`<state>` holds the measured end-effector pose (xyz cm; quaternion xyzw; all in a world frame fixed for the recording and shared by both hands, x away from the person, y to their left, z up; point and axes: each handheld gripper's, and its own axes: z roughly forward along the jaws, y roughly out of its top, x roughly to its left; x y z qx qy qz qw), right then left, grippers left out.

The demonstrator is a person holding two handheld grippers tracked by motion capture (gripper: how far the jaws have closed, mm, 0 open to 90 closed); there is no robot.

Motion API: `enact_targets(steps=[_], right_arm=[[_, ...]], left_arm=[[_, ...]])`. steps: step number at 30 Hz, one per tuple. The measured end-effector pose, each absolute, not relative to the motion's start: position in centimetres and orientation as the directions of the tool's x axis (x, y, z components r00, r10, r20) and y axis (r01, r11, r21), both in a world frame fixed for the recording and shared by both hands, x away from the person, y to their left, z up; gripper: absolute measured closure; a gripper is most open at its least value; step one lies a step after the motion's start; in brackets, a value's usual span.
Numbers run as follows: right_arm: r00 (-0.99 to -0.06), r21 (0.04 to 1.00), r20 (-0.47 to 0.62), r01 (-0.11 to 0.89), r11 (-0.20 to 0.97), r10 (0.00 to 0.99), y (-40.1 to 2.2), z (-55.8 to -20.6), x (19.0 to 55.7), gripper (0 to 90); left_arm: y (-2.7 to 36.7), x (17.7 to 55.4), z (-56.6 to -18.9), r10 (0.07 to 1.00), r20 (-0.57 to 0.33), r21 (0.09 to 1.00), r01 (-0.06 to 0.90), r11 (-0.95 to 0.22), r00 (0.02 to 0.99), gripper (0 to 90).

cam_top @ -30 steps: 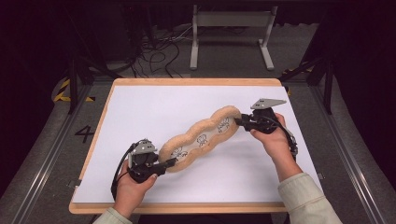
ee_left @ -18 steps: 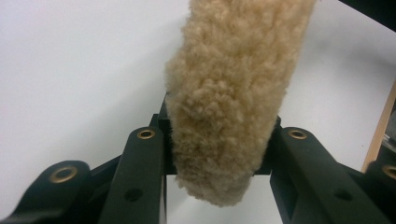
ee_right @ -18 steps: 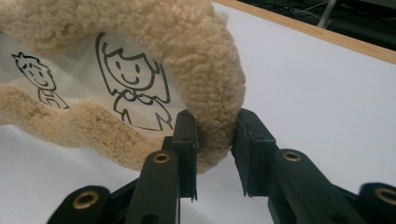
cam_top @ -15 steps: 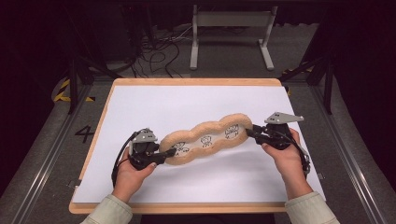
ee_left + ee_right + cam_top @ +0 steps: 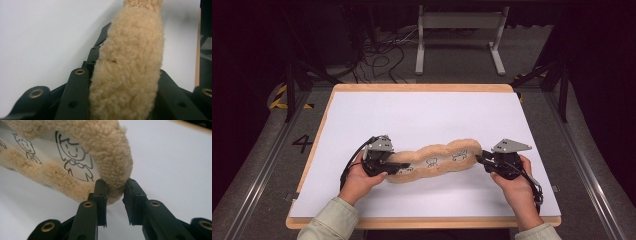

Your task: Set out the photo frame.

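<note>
Long fleecy tan cushion (image 5: 432, 162) with cartoon figures printed on its pale middle strip, lying on the white table top (image 5: 422, 115), near the person's edge. It runs almost level across the high view now; a second ago it slanted, right end farther up the table. Half a second ago the slant was already less.

Left gripper (image 5: 398, 165) at the cushion's left end. Left gripper view: fleece (image 5: 127, 75) packed between the two black jaws, pressed on both sides — a pinch on the cushion's thick edge. Jaws have just been closing a little further on it.

Right gripper (image 5: 480, 160) at the right end. Right gripper view: both pads squeeze the cushion's fleecy rim (image 5: 115, 182).

Both hands sit closer to the near edge than a second ago; the right hand (image 5: 517, 187) has come back the most. Left hand (image 5: 362, 180) shifted slightly right.
</note>
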<state>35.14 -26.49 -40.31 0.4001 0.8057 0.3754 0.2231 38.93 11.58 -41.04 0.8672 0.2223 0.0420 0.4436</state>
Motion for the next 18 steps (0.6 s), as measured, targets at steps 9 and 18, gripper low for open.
enact_targets(steps=[9, 18], right_arm=[[-0.612, 0.788, 0.088, 0.526, 0.321, 0.786, -27.6, -41.2, 33.9, 88.1], [-0.605, 0.79, 0.041, 0.506, 0.345, 0.796, -27.6, -41.2, 34.0, 83.2]], left_arm=[[11.5, 39.9, -41.5, 0.422, -0.137, 0.8, 0.352, -0.486, 0.896, 63.3], [11.9, 40.0, -41.8, 0.422, -0.168, 0.802, 0.372, -0.467, 0.891, 49.0]])
